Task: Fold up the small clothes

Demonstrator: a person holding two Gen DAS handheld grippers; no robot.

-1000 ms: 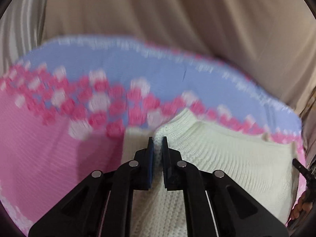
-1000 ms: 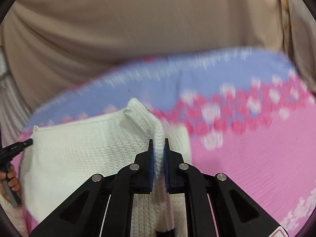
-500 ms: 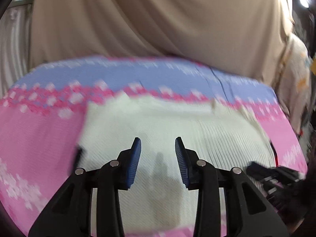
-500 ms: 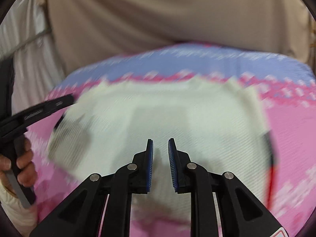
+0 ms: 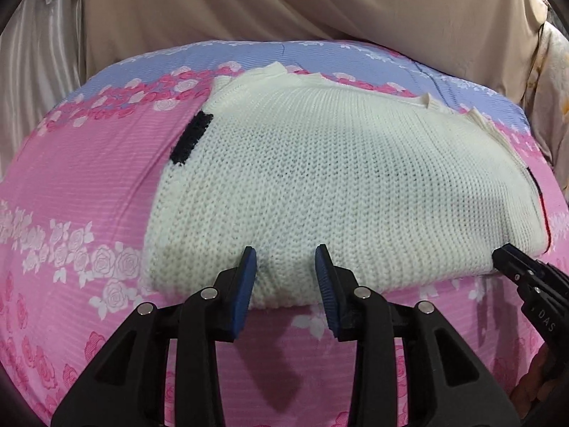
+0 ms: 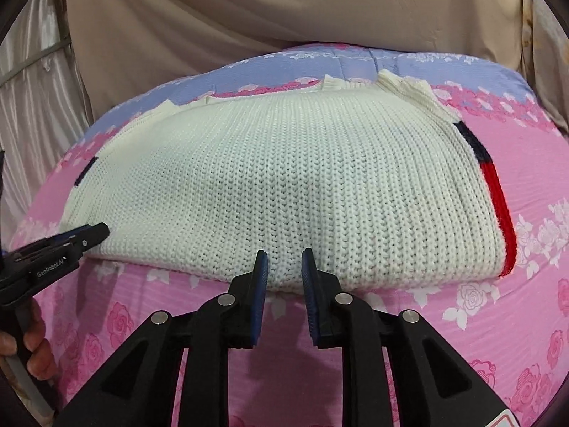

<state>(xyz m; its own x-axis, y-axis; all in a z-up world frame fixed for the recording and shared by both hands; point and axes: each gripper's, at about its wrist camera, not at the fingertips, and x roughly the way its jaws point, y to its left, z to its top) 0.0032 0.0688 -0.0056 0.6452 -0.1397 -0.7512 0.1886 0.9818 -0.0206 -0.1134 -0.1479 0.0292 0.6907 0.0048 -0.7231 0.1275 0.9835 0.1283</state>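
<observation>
A cream knit sweater [image 5: 320, 178] lies folded flat on the pink-and-blue floral bedsheet [image 5: 78, 185], its thick folded edge facing both cameras and its ribbed hems bunched along the far side toward twelve o'clock. In the left wrist view the left hand-held gripper [image 5: 286, 259] sits at six o'clock with its jaws well apart, gripping nothing, its blue pads [image 5: 245, 284] just at the near fold. The right hand-held gripper [image 6: 284, 261] hangs at the same edge with a narrower gap, also empty; its tip shows at four o'clock in the left view. A dark stripe [image 5: 190, 138] marks the sweater's edge at ten o'clock, and a navy-and-red stripe [image 6: 494, 192] runs down its side at three o'clock in the right view. The fold looks just laid down, so the step in hand is probably the next fold or a tidy-up. To do it well, each gripper should take all layers of the thick knit at matching points near the two corners, lift evenly, and carry the edge across without dragging the lower layers. The loose ribbed hems at the back may need squaring first, as the knit stretches and sags easily.
</observation>
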